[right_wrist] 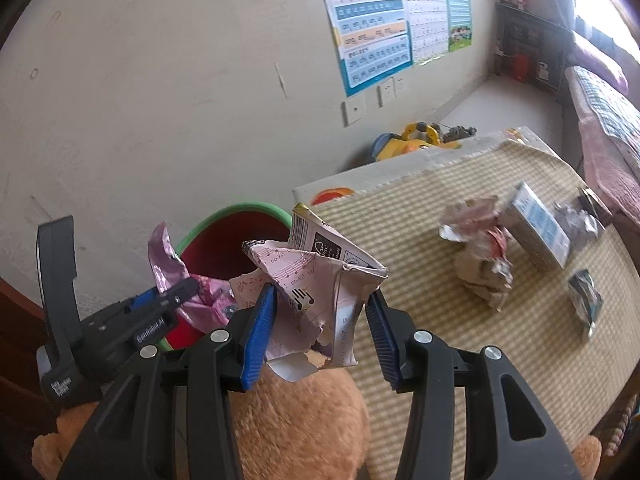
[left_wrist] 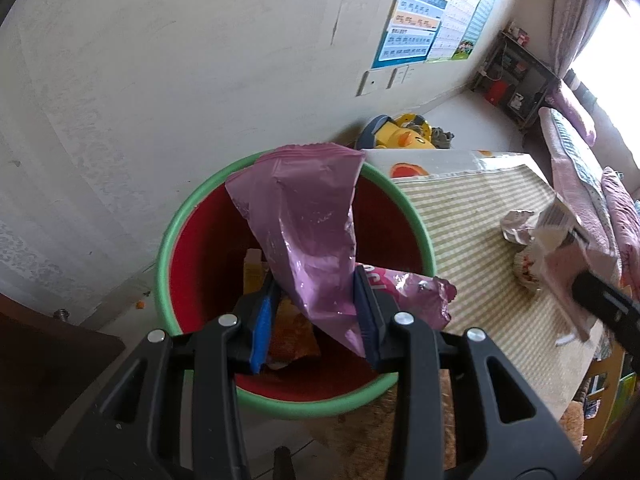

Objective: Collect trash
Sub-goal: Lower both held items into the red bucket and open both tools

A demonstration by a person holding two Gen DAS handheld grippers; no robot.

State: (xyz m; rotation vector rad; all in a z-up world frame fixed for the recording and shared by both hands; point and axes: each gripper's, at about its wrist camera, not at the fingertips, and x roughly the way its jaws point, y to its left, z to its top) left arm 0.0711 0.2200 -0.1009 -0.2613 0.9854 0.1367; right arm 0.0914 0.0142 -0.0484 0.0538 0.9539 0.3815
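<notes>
A red bin with a green rim [left_wrist: 168, 248] stands on the floor beside the table. My left gripper [left_wrist: 316, 312] hangs over its mouth, shut on a crumpled purple-pink foil wrapper [left_wrist: 304, 220] that sticks up past the pads. Orange and yellow scraps [left_wrist: 292, 340] lie inside the bin. My right gripper [right_wrist: 320, 320] is shut on a crushed pink snack carton [right_wrist: 316, 276], held in the air near the table's corner, just right of the bin's rim [right_wrist: 240, 210]. The left gripper [right_wrist: 168, 300] and its wrapper [right_wrist: 160, 256] show at the left of the right wrist view.
The table carries a striped mat [right_wrist: 440, 340] with a crumpled paper wad [right_wrist: 480, 260], a blue-and-white box [right_wrist: 536, 228] and foil scraps [right_wrist: 584, 296]. A tan plush toy [right_wrist: 288, 420] lies below my right gripper. A yellow toy [left_wrist: 404, 136] sits by the wall; a bed lies far right.
</notes>
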